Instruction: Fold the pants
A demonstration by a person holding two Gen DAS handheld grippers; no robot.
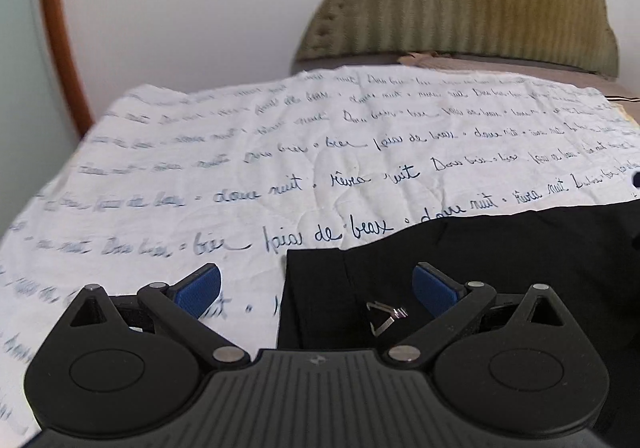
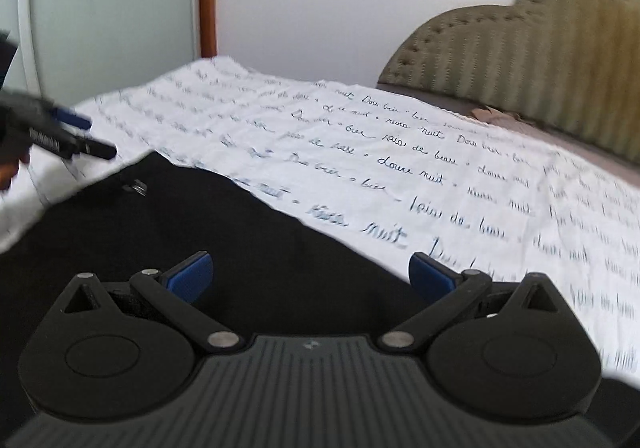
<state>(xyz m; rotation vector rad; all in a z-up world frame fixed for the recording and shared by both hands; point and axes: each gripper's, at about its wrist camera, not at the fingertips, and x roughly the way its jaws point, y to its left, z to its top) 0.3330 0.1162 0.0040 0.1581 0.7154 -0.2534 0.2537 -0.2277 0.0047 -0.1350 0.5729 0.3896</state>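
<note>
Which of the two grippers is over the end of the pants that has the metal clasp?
The left gripper: its open fingers straddle the pants' edge right by the metal clasp. The right gripper hovers over plain black cloth.

Black pants flat on the script-printed white sheet, metal waistband clasp facing up.
</note>
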